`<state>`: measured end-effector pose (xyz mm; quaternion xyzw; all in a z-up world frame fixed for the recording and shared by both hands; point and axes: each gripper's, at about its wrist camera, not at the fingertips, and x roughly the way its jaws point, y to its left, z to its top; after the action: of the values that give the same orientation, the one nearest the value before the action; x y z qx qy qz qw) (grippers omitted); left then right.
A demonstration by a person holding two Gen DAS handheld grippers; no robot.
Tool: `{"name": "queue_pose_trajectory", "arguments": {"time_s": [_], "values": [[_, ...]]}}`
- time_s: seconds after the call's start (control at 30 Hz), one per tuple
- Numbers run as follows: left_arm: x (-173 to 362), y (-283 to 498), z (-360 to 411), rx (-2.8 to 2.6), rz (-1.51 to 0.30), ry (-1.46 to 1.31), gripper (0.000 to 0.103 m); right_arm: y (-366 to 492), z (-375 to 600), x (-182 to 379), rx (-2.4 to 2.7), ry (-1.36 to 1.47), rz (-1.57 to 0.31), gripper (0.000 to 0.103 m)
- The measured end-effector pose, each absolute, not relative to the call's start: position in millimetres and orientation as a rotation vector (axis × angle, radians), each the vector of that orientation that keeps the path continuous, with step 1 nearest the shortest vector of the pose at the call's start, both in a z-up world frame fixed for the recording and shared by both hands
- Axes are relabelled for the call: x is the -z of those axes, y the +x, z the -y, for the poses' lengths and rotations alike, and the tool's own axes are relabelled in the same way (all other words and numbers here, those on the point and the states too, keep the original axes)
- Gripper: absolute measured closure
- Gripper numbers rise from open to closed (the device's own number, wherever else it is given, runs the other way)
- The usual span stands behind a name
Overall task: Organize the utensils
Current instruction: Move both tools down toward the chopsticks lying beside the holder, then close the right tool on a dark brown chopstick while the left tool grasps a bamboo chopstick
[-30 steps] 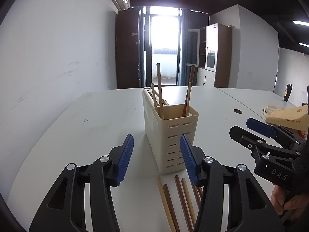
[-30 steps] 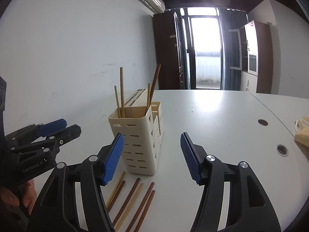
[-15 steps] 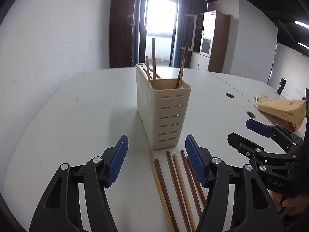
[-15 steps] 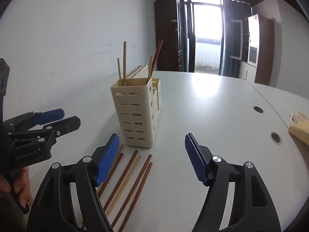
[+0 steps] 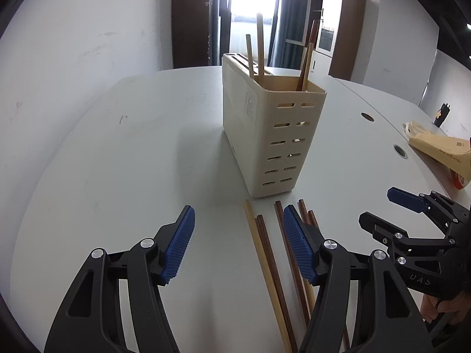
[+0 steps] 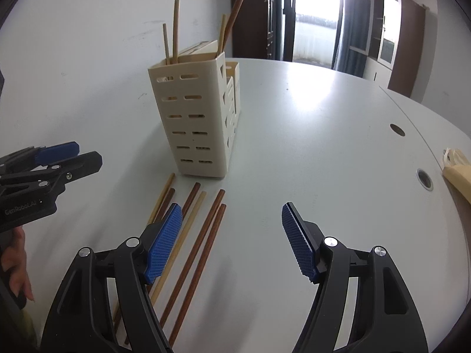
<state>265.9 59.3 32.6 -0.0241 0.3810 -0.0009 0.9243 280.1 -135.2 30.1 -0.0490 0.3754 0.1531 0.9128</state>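
White worktop (image 5: pixel 117 176): chopsticks (image 6: pixel 203 235) lie loose before the cream holder (image 5: pixel 273 135).
Left gripper (image 5: pixel 238 247) and right gripper (image 6: pixel 229 241): jaws wide, empty; only the left view shows a paper bag (image 5: pixel 435 147), perhaps.

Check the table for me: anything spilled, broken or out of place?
Nothing spilled or damaged. Six loose chopsticks lie on the table in front of the upright cream utensil holder, which already holds four. Both grippers, left and right, are open and empty.
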Motion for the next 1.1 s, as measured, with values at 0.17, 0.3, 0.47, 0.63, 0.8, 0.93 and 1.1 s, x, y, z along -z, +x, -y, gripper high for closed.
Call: {"name": "queue_pose_trajectory", "arguments": {"time_s": [0.17,0.3,0.47,0.63,0.8,0.93,1.1], "values": [[-15.0,281.5,-60.5,-0.004,-0.836,-0.050,0.041,297.0,134.6,-15.4,-0.322,-0.080,-0.876,0.033],[-7.3,292.9,-63.3,-0.011,-0.864,-0.061,0.041,306.1,132.0,-5.7,-0.312,-0.095,-0.927,0.033],[2.3,311.0,-65.4,-0.013,-0.899,-0.074,0.041,314.7,131.3,1.4,-0.293,-0.100,-0.956,0.033],[16.7,327.5,-69.6,-0.006,-0.938,-0.098,0.041,321.9,129.9,14.7,-0.296,-0.097,-0.999,0.033],[31.0,341.3,-68.3,-0.003,-0.970,-0.111,0.041,329.7,126.9,22.9,-0.283,-0.107,-1.015,0.033],[39.9,348.7,-66.8,-0.006,-0.983,-0.116,0.044,332.8,125.8,31.5,-0.278,-0.113,-1.025,0.033],[48.0,353.3,-64.6,-0.013,-0.989,-0.103,0.046,335.2,122.7,41.4,-0.281,-0.123,-1.029,0.033]]}}
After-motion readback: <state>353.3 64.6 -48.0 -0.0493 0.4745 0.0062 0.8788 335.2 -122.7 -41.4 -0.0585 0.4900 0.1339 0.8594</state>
